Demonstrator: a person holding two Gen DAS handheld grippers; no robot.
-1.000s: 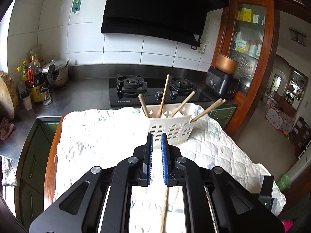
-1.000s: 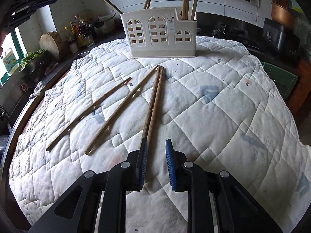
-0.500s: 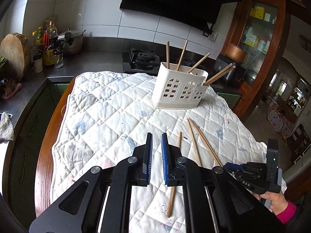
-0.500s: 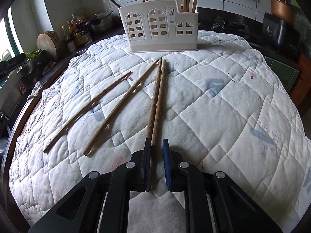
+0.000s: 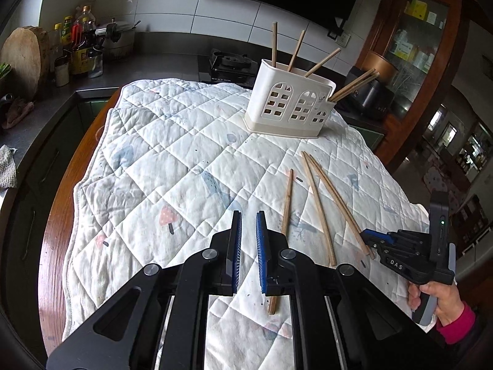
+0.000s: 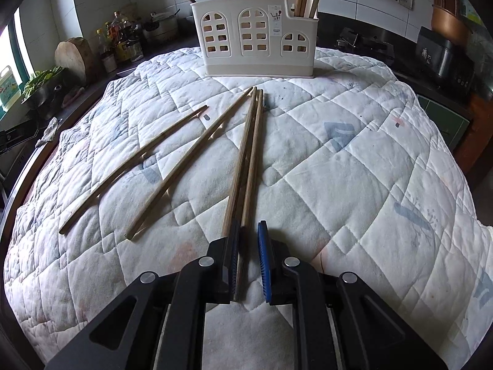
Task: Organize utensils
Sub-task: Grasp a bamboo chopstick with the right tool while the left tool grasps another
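A white plastic utensil holder (image 5: 289,104) (image 6: 257,38) stands on the quilted cloth and holds several wooden chopsticks. More chopsticks lie loose on the cloth: one (image 5: 285,212) just right of my left gripper, a touching pair (image 6: 248,160) and two apart (image 6: 185,160). My left gripper (image 5: 249,219) is empty above the cloth, its jaws nearly together. My right gripper (image 6: 249,226) (image 5: 368,235) sits low at the near ends of the pair. One chopstick of the pair lies between its narrowly parted jaws, against the left pad; I cannot tell if it is gripped.
The quilted cloth (image 5: 172,160) covers a wooden table (image 5: 61,203). A dark counter at the left carries bottles (image 5: 80,49), a pot and a round chopping block (image 5: 23,58). A gas stove (image 5: 229,60) stands behind the holder. A glass cabinet (image 5: 416,46) is at the right.
My left gripper has pulled back and up from the holder, empty. My right gripper moved forward onto the near ends of the chopstick pair and its jaws narrowed around one.
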